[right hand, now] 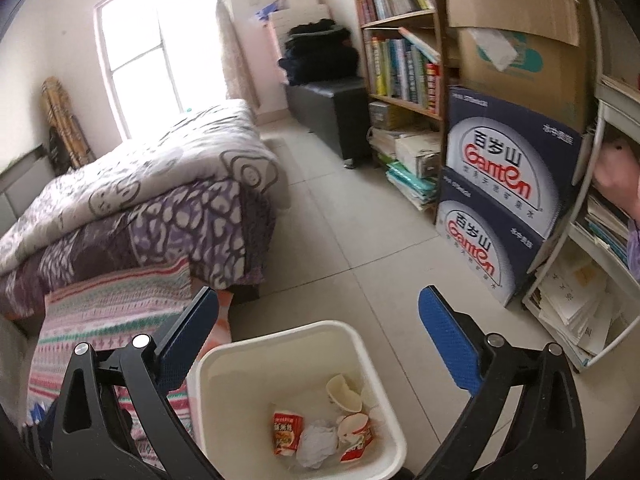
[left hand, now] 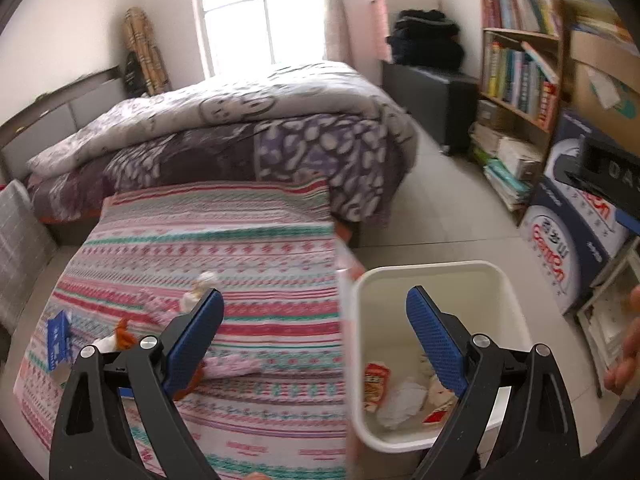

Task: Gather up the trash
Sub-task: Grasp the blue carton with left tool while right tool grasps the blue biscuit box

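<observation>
Here the white bin (right hand: 372, 364) stands on the tiled floor (right hand: 340, 208), touching the striped-cloth bench (left hand: 240, 248) edge, and holds a red wrapper (right hand: 286, 432), crumpled paper (right hand: 318, 442) and torn cups (right hand: 344, 394). More scraps (left hand: 120, 334) lie on the bench. Left hand-held gripper (left hand: 314, 310) and right hand-held gripper (right hand: 320, 308) are both spread, empty. Open floor runs beyond the bin to boxes (right hand: 504, 168) reading "Ganten".

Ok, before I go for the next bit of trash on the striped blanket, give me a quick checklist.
1. Left tongs open, nothing held: ok.
2. Right tongs open, nothing held: ok.
3. Trash still on the striped blanket: not ok, a blue packet, an orange-and-white wrapper and a crumpled scrap remain.
4. White bin upright beside the blanket with room inside: ok.
5. Earlier trash inside the bin, red packet and tissue: ok.
6. More trash under the tongs: cannot tell.
</observation>
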Motion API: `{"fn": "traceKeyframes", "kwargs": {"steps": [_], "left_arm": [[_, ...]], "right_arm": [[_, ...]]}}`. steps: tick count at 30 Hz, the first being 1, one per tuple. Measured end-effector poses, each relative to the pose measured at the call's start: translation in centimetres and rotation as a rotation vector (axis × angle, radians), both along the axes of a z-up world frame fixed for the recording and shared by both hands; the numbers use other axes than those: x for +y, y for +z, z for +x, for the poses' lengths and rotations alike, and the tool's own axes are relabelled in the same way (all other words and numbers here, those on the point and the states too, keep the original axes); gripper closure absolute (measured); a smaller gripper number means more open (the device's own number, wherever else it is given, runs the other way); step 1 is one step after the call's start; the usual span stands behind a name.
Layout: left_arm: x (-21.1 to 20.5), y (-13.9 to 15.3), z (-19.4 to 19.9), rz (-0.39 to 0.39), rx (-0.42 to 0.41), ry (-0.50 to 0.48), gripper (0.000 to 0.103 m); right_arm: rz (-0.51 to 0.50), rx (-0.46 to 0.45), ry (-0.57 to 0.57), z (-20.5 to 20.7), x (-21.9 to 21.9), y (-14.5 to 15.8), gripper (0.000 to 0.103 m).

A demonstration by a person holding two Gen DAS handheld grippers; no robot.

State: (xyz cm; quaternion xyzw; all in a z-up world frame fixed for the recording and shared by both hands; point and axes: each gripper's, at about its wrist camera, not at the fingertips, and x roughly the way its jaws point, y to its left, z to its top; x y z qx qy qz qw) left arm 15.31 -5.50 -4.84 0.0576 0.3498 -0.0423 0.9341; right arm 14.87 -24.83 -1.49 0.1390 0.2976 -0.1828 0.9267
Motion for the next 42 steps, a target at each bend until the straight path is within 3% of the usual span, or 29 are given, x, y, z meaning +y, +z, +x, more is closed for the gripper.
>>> {"fn": "traceKeyframes", "kwargs": {"steps": [16, 25, 29, 33, 37, 39, 42], "left_arm": [[11.1, -2.0, 2.0, 0.068, 0.106, 0.232, 0.013], [23.6, -3.8, 3.6, 0.092, 0.231, 0.476, 0.013], [29.2, -4.9, 4.2, 0.135, 0.295, 0.610, 0.013], [34.8, -6.8, 4.8, 0.085, 0.378, 0.703, 0.013], [38.2, -8.5, 5.6, -0.048, 0.441, 0.708, 0.013], [38.8, -9.1, 6.2, -0.092, 0.475, 0.701, 0.013], [38.8, -10.1, 7.1, -0.089, 0.525, 0.695, 0.013]], "right_arm": [[-0.075, 0.090, 0.220, 2.1, 10.0, -1.3, 0.007], [-0.125, 0.132, 0.373, 3.0, 16.5, -2.4, 0.007], [-0.177, 0.137, 0.517, 3.2, 21.5, -3.4, 0.007], [-0.212, 0.144, 0.737, 3.2, 27.2, -4.9, 0.007], [-0.293, 0.159, 1.046, 2.6, 33.3, -7.1, 0.007], [-0.349, 0.175, 1.138, 2.1, 35.2, -8.0, 0.007], [-0.384, 0.195, 1.243, 1.8, 37.6, -9.0, 0.007]]}}
